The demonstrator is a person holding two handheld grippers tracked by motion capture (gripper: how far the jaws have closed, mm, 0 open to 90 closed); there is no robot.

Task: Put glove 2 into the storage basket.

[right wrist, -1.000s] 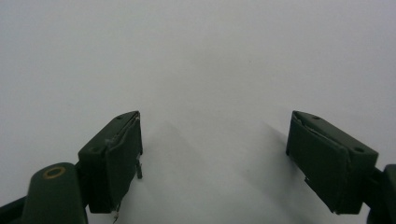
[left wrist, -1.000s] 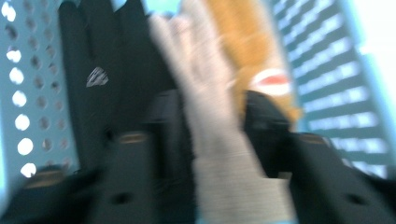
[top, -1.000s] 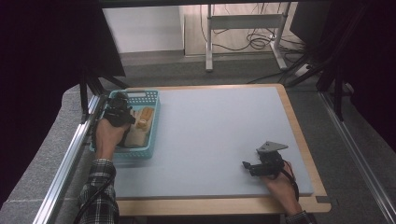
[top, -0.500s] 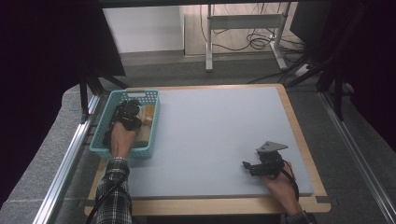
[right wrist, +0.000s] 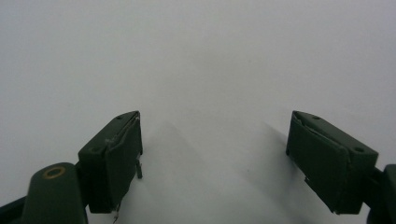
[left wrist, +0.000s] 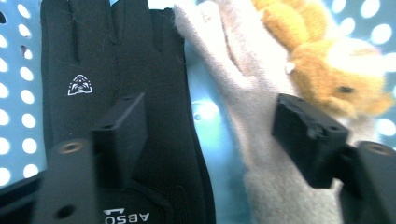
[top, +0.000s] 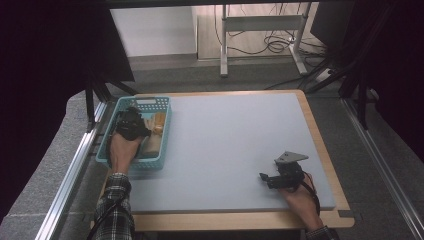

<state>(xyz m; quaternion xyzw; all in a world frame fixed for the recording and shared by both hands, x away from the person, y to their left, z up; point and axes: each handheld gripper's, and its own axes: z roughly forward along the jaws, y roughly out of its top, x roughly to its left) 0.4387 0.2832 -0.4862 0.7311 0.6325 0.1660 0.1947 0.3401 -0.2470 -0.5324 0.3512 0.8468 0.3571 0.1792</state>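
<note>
Two gloves are seen in the left gripper view, one black (left wrist: 116, 60), one beige (left wrist: 247, 116), beside a plush toy (left wrist: 322, 70). The left gripper (left wrist: 210, 135), its jaws just opened, hangs over them inside the basket (top: 165, 145), gripping nothing. The right gripper (right wrist: 212, 154) rests open, empty, on bare table (top: 230, 135) near its front edge.

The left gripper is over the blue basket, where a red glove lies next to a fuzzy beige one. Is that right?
Not quite: the glove is black, not red, as the left gripper view shows. The rest holds: the left gripper is over the blue basket, and the black glove lies next to a fuzzy beige one.
</note>
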